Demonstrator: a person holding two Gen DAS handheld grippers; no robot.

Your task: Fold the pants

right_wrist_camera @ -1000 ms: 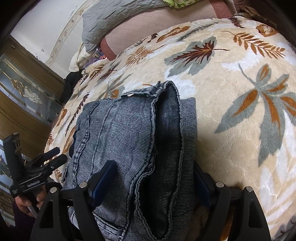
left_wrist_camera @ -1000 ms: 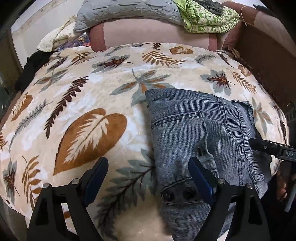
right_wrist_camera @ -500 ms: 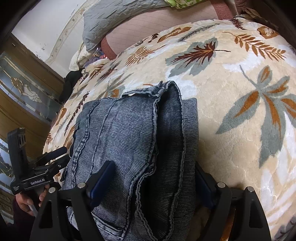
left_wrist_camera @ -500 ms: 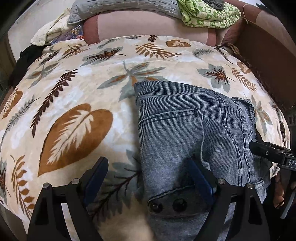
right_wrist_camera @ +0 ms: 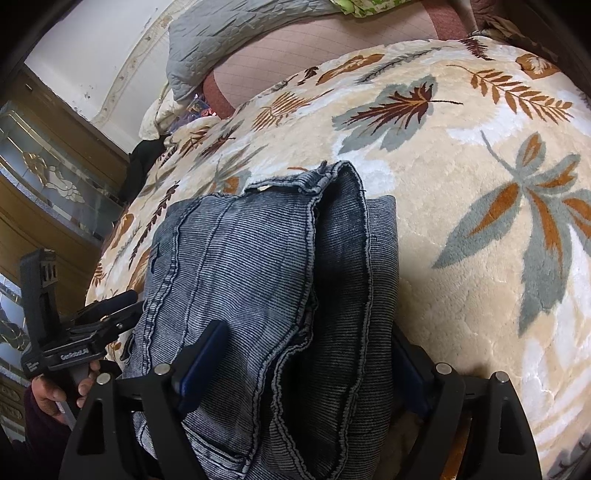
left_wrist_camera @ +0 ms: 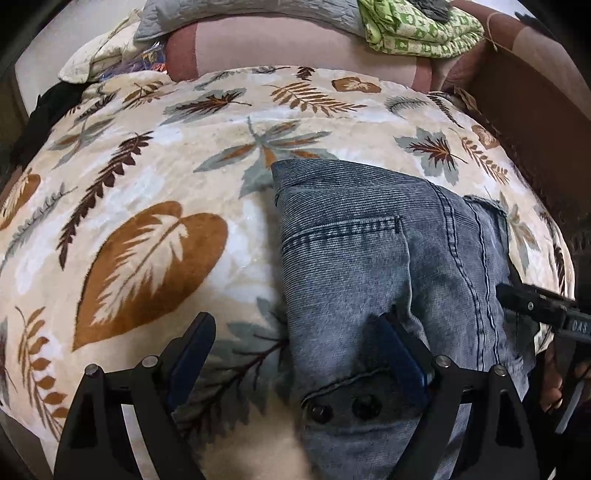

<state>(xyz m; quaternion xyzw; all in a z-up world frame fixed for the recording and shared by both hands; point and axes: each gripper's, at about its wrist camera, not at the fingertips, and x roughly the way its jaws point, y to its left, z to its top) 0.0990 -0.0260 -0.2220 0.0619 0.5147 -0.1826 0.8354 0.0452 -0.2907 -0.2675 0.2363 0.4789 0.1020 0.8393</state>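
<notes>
The blue denim pants [left_wrist_camera: 369, 258] lie folded into a compact stack on a leaf-print blanket [left_wrist_camera: 147, 177]; a back pocket and two dark rivets face up. My left gripper [left_wrist_camera: 295, 343] hovers open at the stack's near left edge, one finger over the blanket, the other over the denim. In the right wrist view the pants [right_wrist_camera: 258, 258] show layered hems and seams. My right gripper [right_wrist_camera: 306, 354] stands open and straddles the stack's near end, nothing pinched. The left gripper [right_wrist_camera: 110, 314] sits at the stack's left side, held by a hand [right_wrist_camera: 55, 395].
A grey quilted pillow [left_wrist_camera: 258, 18], a green patterned cloth [left_wrist_camera: 417, 29] and a pink bolster [left_wrist_camera: 295, 48] lie at the far end of the bed. A brown board [left_wrist_camera: 535, 122] borders the right side. A wooden cabinet with glass [right_wrist_camera: 48, 184] stands to the left.
The left gripper has drifted slightly toward the pants, which now sit a little further left in its view. The right gripper and the folded stack have stayed put.
</notes>
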